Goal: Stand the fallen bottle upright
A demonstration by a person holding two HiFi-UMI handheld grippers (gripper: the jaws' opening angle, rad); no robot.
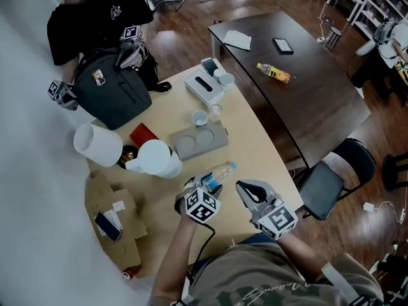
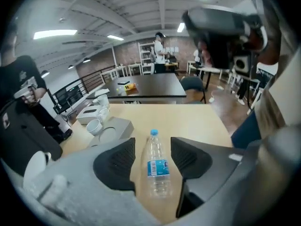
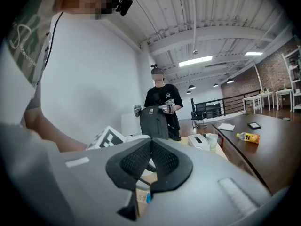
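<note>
**One fallen bottle between the open left jaws**

There are two tables: a light table (image 1: 255, 148) near the person and a dark table (image 1: 312, 101) behind it. There are also two bottles. The clear bottle (image 2: 156, 168), with a blue cap (image 2: 153, 133), lies on its side on the light table, near the edge in front of the person. The orange bottle (image 1: 274, 72) lies on the dark table, well apart from the clear one.

The person holds two grippers. The left gripper (image 2: 152, 140) points down at the table with its jaws apart. The clear bottle lies between them with the cap pointing away, and there is a gap on each side, so the pads do not press it. The right gripper (image 3: 151, 142) is just beside the left one. Its jaws are together and nothing is between them.

On the light table I count three small white cups: two (image 1: 223, 78) stand next to a white box (image 1: 203, 85) and one (image 1: 200, 117) stands beside a gray tray (image 1: 198, 139). There are also two big white shades (image 1: 156, 158) and one black backpack (image 1: 111, 91). A second person (image 1: 95, 11) stands behind the backpack and also holds two grippers.
</note>
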